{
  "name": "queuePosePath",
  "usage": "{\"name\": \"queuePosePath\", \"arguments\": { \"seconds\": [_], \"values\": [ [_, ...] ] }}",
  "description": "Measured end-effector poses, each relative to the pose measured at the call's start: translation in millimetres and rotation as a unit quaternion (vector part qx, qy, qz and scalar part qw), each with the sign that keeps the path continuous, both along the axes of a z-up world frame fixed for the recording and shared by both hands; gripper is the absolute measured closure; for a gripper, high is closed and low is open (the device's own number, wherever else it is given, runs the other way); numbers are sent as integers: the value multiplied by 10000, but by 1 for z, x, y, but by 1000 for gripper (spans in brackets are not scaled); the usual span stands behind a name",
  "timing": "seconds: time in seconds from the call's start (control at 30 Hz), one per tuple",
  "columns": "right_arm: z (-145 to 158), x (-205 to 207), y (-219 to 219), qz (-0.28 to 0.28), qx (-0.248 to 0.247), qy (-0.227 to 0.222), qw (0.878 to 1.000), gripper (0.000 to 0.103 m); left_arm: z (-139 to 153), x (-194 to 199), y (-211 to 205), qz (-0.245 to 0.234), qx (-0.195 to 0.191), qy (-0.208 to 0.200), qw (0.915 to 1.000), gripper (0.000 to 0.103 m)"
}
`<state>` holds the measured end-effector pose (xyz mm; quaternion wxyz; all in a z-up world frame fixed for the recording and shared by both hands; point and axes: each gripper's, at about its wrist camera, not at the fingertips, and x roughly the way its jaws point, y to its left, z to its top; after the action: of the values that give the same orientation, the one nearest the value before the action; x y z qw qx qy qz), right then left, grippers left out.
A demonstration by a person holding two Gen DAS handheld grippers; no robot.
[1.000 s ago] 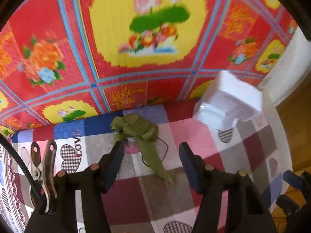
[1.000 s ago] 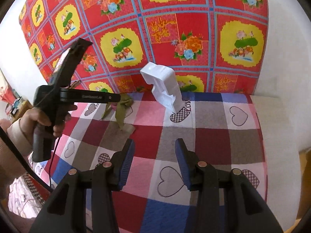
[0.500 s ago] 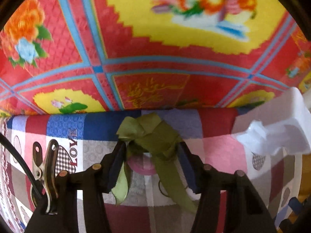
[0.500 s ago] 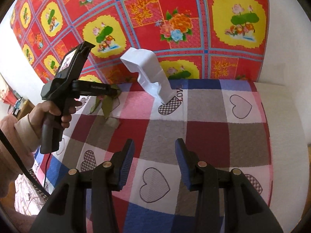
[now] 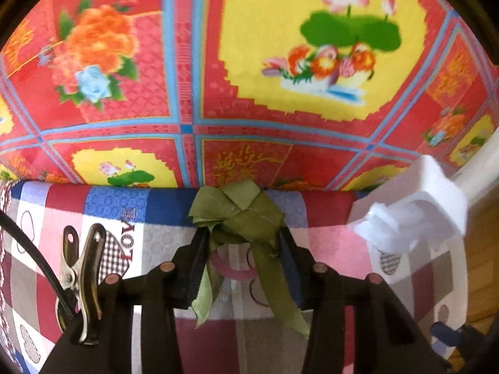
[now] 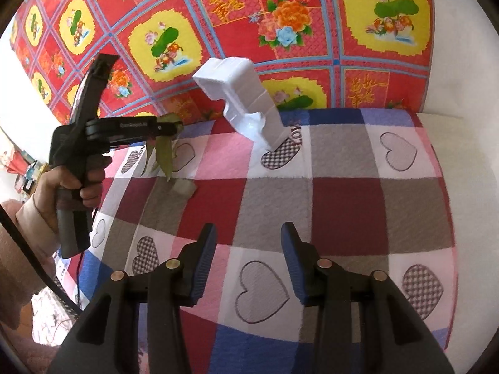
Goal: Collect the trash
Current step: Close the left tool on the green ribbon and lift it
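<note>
Bright daylight, perhaps slightly blurred

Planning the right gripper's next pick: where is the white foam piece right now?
The white foam piece stands tilted at the far edge of the checkered quilt, against the red floral cloth, beyond the right gripper.

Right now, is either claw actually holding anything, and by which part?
The left claw is closing around the green ribbon bow, at its knot, tails dangling below. A firm grip cannot be confirmed. The right claw is open and empty.
</note>
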<state>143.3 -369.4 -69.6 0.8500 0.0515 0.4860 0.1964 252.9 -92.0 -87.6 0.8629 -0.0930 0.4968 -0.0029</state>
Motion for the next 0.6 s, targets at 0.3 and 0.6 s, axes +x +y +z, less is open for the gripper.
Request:
{"name": "queuePosePath", "arguments": {
  "seconds": [0.3,0.6],
  "values": [
    [2,-6,30,136,62,-1,9999,59,25,-33,45,109,-346,-93,9993,57],
    [5,-14,59,323,-11,-18,9995,59,15,-61,48,50,-519,237,9984,57]
  ]
}}
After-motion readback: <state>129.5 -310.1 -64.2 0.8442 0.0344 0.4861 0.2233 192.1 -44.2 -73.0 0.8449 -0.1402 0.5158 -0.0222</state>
